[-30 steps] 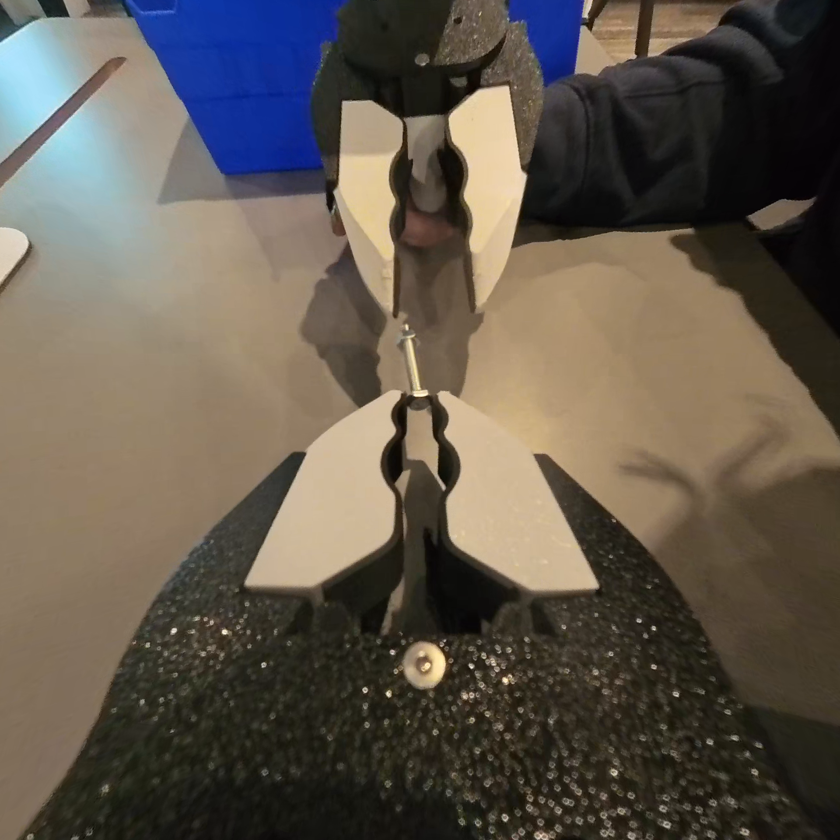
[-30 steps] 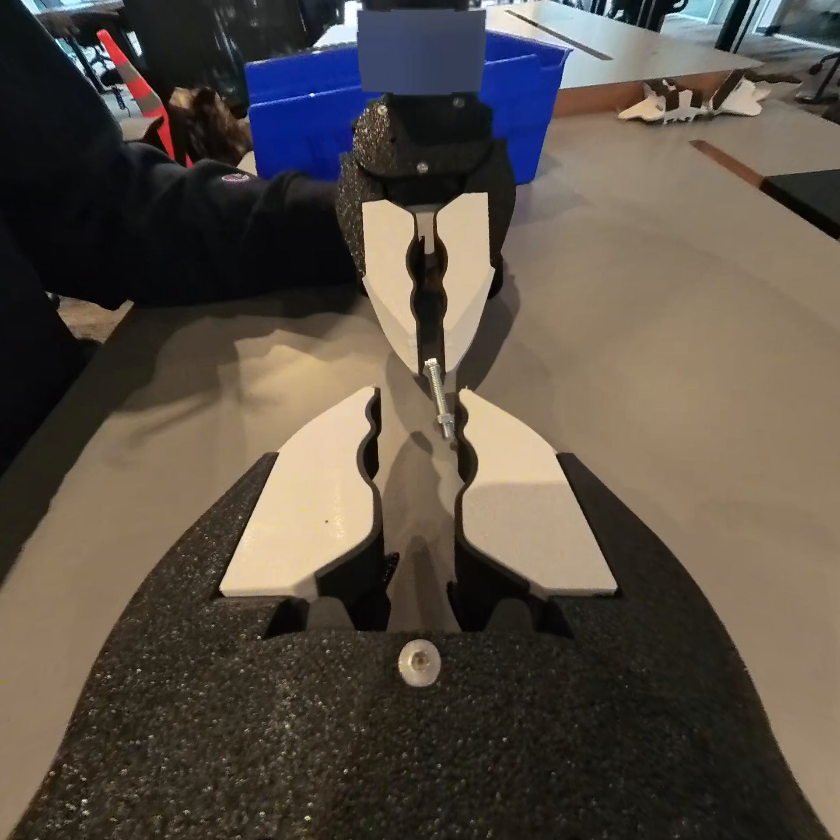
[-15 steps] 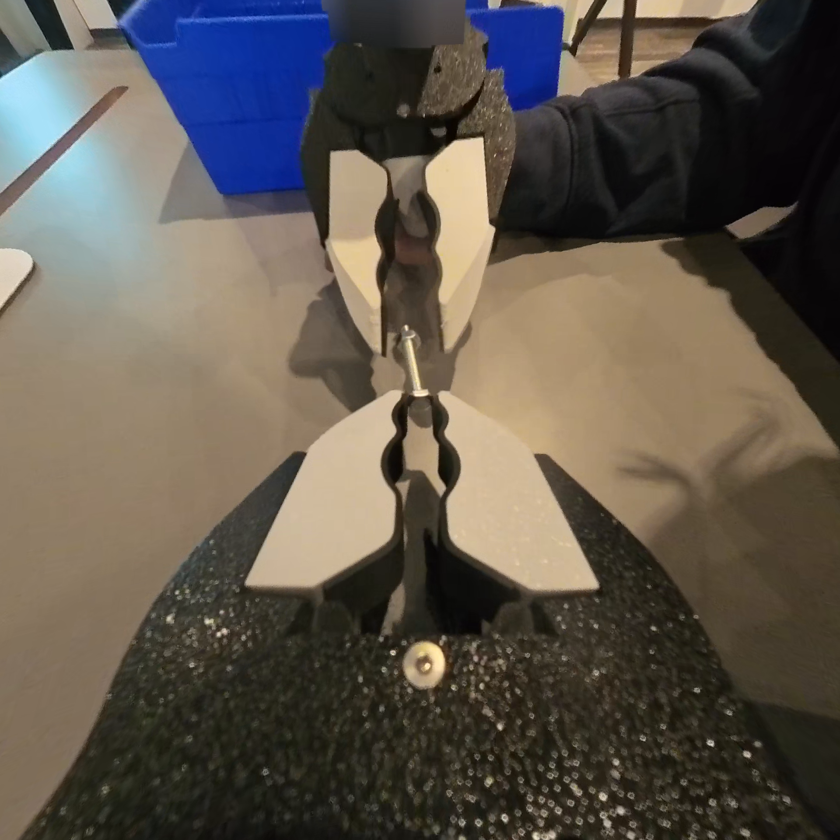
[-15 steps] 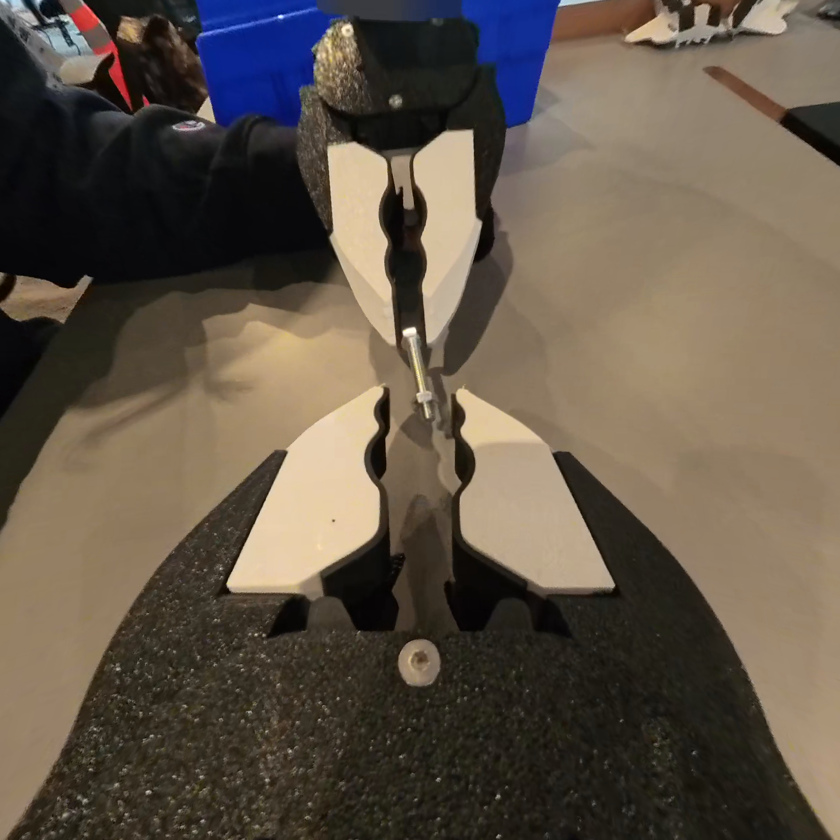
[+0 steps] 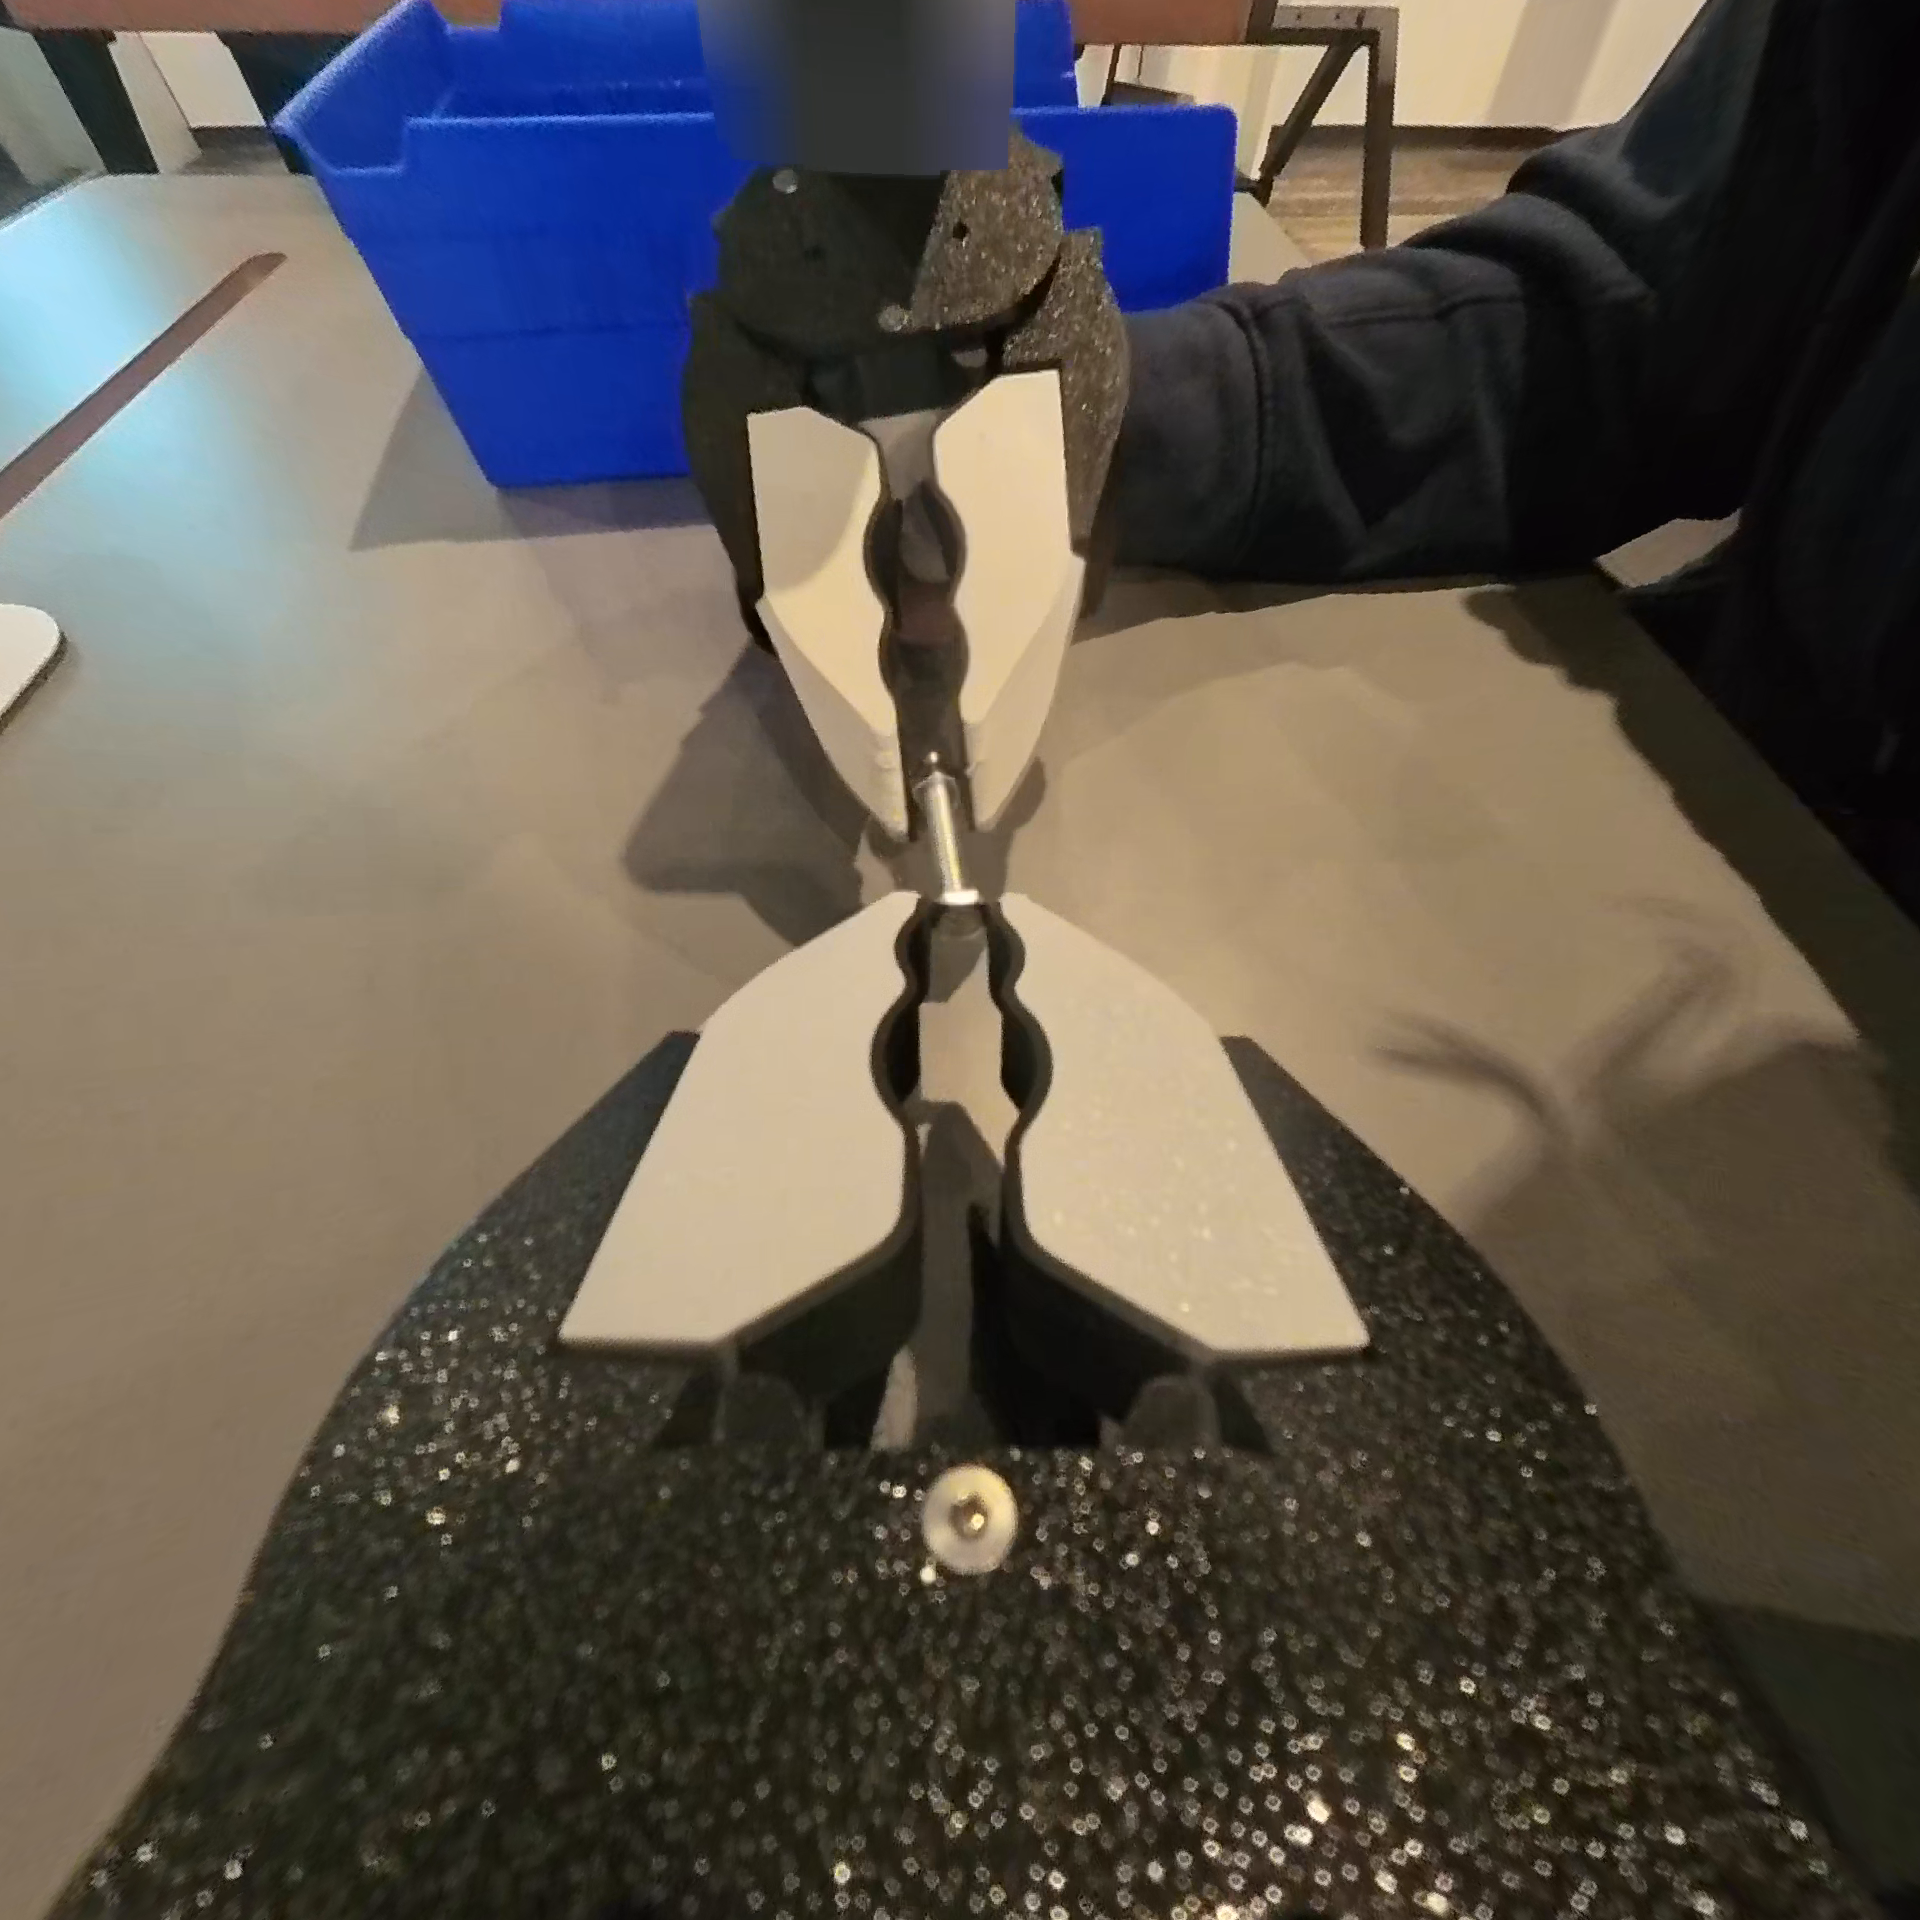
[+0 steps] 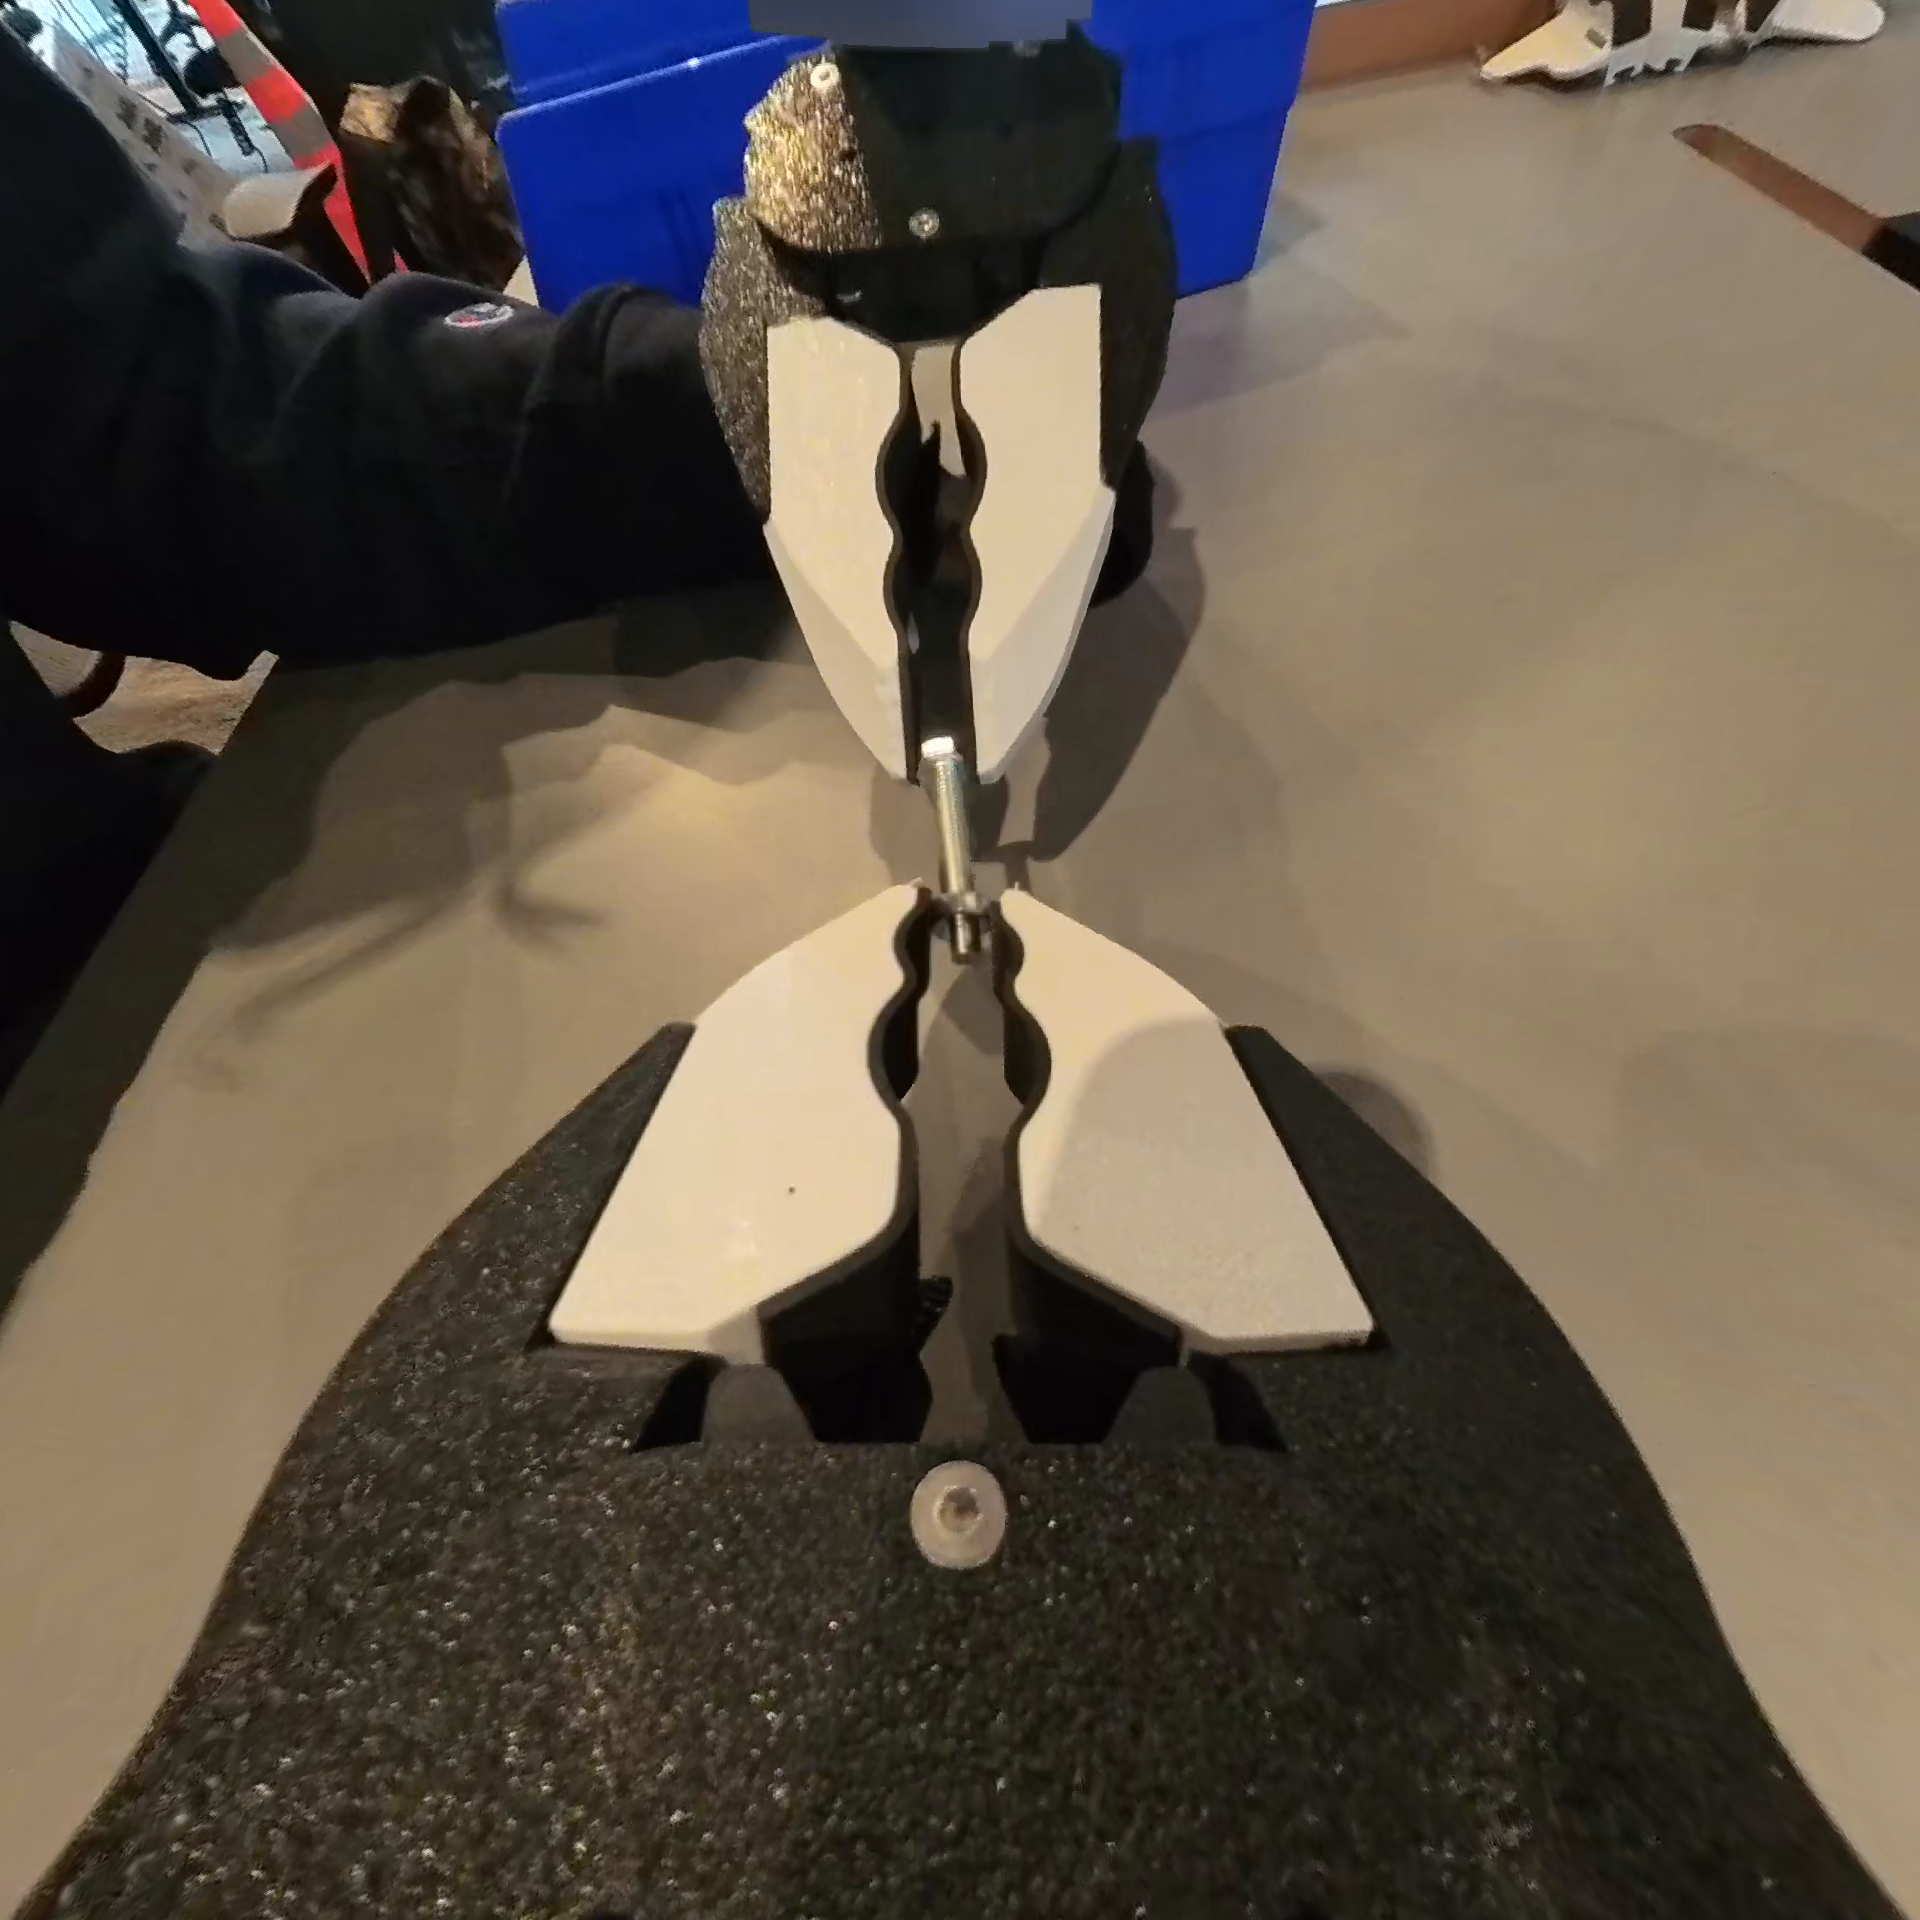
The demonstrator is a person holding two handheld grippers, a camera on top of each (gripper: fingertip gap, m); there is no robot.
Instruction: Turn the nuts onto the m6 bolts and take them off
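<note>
A silver M6 bolt [image 5: 945, 842] is held level above the grey table [image 5: 312, 831], between my two grippers, which face each other tip to tip. My left gripper [image 5: 958, 914] is shut on the bolt's head end. In the right wrist view the left gripper [image 6: 951, 764] shows farther off, with the bolt [image 6: 951, 831] pointing toward the camera. My right gripper [image 6: 961, 899] is shut on the nut [image 6: 961, 902] near the threaded end, and a short stub of thread sticks out past it. The right gripper [image 5: 940, 805] also shows in the left wrist view.
A blue plastic bin [image 5: 582, 312] stands on the table behind the grippers and also shows in the right wrist view [image 6: 1195, 156]. Dark sleeves [image 5: 1507, 395] reach in from the sides. White flat parts [image 6: 1662, 42] lie far back. Only a small space, under 4 cm, lies between the two pairs of fingers.
My right gripper has moved in over the bolt's threaded end and closed from open onto the nut. The two grippers have come closer together. The left gripper kept its hold on the bolt.
</note>
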